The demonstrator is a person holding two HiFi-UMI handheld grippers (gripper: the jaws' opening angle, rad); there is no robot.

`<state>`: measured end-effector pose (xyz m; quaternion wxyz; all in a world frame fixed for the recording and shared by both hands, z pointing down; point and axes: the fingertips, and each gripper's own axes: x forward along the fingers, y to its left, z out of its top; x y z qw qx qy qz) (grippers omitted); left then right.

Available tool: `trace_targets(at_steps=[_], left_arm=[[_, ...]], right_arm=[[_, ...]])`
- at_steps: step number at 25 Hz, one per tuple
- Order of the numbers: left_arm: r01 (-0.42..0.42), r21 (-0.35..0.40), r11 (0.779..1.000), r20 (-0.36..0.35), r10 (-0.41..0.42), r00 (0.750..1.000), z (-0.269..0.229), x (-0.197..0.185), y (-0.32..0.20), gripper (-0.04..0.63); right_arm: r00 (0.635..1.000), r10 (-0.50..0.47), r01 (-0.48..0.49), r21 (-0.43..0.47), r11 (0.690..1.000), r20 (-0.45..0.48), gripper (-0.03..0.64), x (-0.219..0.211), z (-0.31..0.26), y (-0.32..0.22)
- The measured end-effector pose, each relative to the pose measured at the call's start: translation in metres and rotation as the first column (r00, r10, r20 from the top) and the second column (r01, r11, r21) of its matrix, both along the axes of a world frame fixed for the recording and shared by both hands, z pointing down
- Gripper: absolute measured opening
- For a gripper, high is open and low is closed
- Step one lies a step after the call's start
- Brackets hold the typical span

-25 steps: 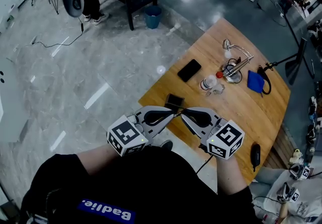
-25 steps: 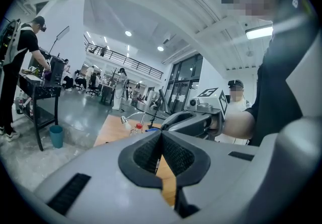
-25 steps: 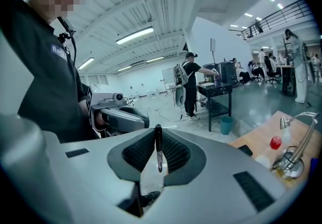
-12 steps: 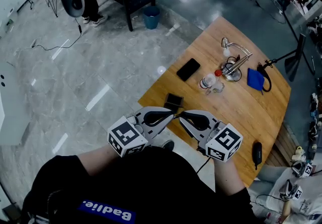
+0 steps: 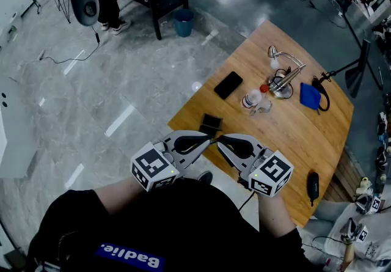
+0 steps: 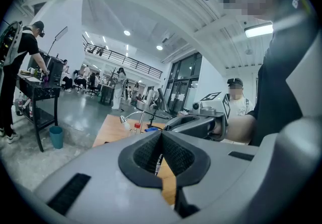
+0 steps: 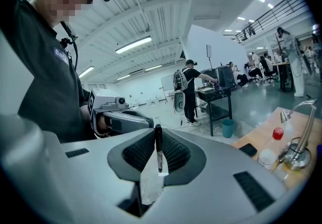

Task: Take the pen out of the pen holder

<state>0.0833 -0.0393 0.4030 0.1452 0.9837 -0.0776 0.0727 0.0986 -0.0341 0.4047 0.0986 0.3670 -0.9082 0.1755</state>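
Note:
I hold both grippers close to my chest over the near edge of the wooden table (image 5: 293, 136), with their tips almost meeting. A thin black pen (image 7: 158, 150) stands upright in my right gripper (image 7: 157, 135), and the pads are shut on it. In the head view the right gripper (image 5: 219, 140) faces the left gripper (image 5: 210, 138). The left gripper (image 6: 161, 135) has its pads together at the tip. The pen (image 6: 159, 162) shows through the slit behind them. The metal pen holder (image 5: 282, 86) stands far across the table.
On the table are a black phone (image 5: 229, 84), a small black block (image 5: 211, 123), a red-capped bottle (image 5: 253, 99), a desk lamp (image 5: 281, 55), a blue pouch (image 5: 310, 98) and a black mouse (image 5: 311, 186). A blue bin (image 5: 185, 20) stands on the floor beyond.
My right gripper has tilted a little and its marker cube has shifted slightly left. The left gripper and the pen stay where they were.

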Motion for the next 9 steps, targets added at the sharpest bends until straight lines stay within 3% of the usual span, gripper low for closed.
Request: trace_targets(at_steps=[9], left_arm=[[-0.001,-0.001,1.000,0.001,0.001,1.000,-0.0018,0.0025,-0.0023,-0.002]], right_arm=[[1.000,0.005,-0.005,-0.002,1.000,0.005,0.048,0.0033,-0.0015,-0.0019]])
